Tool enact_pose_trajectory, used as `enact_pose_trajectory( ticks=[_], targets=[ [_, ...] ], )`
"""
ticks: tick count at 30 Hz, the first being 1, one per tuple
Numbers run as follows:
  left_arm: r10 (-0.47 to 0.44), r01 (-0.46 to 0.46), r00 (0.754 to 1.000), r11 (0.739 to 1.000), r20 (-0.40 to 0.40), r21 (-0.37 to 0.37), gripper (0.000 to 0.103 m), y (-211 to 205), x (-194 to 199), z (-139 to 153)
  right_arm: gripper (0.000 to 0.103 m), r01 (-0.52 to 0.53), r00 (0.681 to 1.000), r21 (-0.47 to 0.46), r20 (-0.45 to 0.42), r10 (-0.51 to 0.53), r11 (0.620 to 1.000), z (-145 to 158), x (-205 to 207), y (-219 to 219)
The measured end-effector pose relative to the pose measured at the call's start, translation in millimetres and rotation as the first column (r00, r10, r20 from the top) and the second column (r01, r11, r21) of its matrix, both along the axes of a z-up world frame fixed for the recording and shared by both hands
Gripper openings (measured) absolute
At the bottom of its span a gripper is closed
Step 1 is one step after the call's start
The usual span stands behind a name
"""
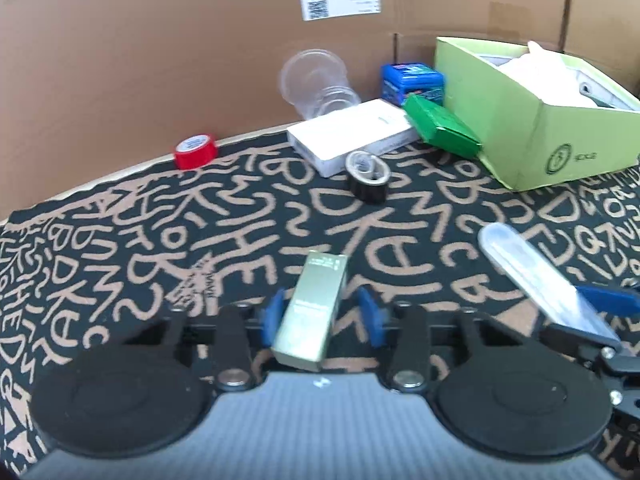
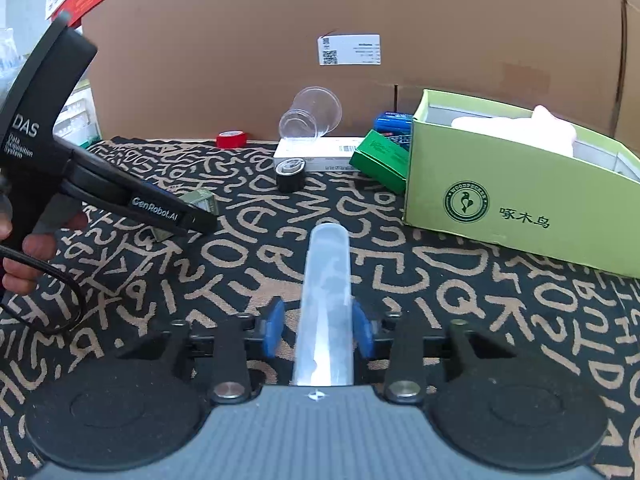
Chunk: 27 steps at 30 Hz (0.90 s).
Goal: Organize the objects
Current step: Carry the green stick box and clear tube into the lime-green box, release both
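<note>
My left gripper (image 1: pixel 320 314) is shut on a small olive-green box (image 1: pixel 314 312), held tilted above the patterned mat (image 1: pixel 200 224). My right gripper (image 2: pixel 318 326) is shut on a long translucent plastic case (image 2: pixel 328 304), which points forward; that case also shows in the left wrist view (image 1: pixel 532 272). The left gripper and its green box (image 2: pixel 202 200) show at the left of the right wrist view. An open light-green cardboard box (image 2: pixel 500 200) with white items inside stands at the right; it also shows in the left wrist view (image 1: pixel 520 120).
At the back lie a white flat box (image 1: pixel 352 134), a black tape roll (image 1: pixel 368 176), a red tape roll (image 1: pixel 196 151), a clear plastic cup (image 1: pixel 316 80), a dark green box (image 1: pixel 442 126) and a blue box (image 1: pixel 412 82). A cardboard wall (image 1: pixel 160 40) stands behind.
</note>
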<state>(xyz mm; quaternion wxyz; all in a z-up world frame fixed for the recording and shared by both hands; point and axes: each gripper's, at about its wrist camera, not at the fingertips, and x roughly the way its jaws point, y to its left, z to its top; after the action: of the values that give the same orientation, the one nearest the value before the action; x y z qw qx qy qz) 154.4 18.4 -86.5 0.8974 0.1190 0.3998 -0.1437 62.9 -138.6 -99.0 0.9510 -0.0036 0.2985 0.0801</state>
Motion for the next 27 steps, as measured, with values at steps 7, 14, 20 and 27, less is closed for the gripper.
enact_pose_trajectory(
  ticks=[7,14,20,27],
  targets=[
    [-0.074,0.074,0.997,0.993,-0.004,-0.096,0.022,-17,-26,26,0.031,0.02,0.996,0.073,0.085,-0.026,0.997,17,-19,-13],
    [-0.184,0.207,0.975,0.957,0.127,-0.204,0.022,-57,-52,88,0.031,0.086,0.97,0.119,0.217,-0.11,0.989,62,-35,-48],
    [-0.218,0.264,0.954,0.935,0.206,-0.238,0.022,-109,-46,123,0.031,0.193,0.93,0.113,0.295,-0.218,0.975,90,-32,-90],
    [-0.202,0.248,0.958,0.941,0.203,-0.231,0.022,-172,-10,128,0.031,0.296,0.878,0.159,0.342,-0.334,0.942,110,-4,-145]
  ],
)
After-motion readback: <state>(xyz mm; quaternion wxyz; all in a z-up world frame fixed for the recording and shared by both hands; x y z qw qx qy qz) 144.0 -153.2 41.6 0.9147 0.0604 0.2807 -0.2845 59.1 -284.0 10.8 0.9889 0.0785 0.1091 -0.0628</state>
